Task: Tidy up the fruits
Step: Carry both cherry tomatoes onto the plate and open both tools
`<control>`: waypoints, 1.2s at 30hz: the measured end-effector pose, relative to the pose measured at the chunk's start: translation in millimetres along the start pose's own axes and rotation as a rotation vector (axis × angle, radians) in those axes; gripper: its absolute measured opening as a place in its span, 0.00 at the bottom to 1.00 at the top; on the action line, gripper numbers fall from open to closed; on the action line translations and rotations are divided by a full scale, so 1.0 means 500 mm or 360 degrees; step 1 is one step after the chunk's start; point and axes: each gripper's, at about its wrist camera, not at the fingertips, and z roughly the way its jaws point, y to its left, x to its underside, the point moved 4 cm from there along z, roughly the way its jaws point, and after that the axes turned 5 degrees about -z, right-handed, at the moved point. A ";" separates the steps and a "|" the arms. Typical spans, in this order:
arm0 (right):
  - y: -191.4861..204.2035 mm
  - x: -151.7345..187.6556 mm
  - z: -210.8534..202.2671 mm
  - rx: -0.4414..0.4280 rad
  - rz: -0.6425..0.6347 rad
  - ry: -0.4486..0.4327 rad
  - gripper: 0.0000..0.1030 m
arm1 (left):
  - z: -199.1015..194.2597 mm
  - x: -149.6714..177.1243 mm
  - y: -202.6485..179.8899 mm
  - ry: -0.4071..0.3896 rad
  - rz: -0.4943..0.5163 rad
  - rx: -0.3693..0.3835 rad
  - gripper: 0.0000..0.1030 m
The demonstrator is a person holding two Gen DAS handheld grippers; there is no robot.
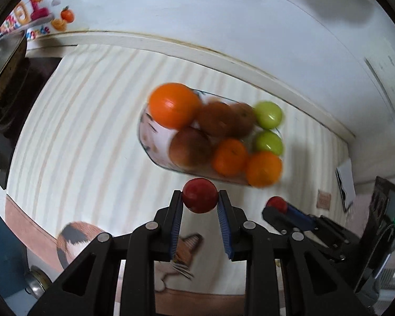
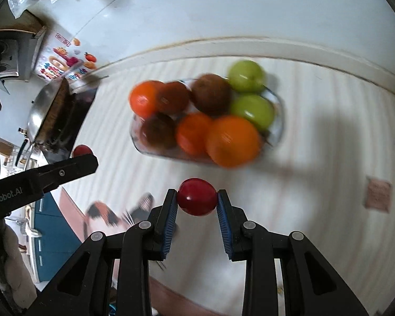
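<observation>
Left wrist view: the left gripper clamps a red fruit; the right gripper pinches another red fruit. Beyond them, the glass dish already holds oranges, green apples and brown fruits; seemingly only these two remain.

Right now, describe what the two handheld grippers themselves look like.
Both are alike. The left gripper and the right gripper have matte black angular linkage arms with round silver pivot pins, and two straight black fingers faced with ribbed blue pads. Seen from the right wrist, the left gripper's side carries white lettering. No sleeves or hands show.
</observation>
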 end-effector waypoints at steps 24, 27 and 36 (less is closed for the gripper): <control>0.068 -0.046 0.236 0.0136 0.0040 -0.0061 0.31 | 0.232 -0.115 0.128 0.0432 -0.0047 0.0059 0.24; 0.069 -0.051 0.236 0.0114 0.0077 -0.0060 0.32 | 0.234 -0.115 0.128 0.0441 -0.0050 0.0040 0.24; 0.050 -0.048 0.223 0.0065 0.0161 -0.0052 0.62 | 0.226 -0.110 0.136 0.0445 -0.0114 -0.0007 0.36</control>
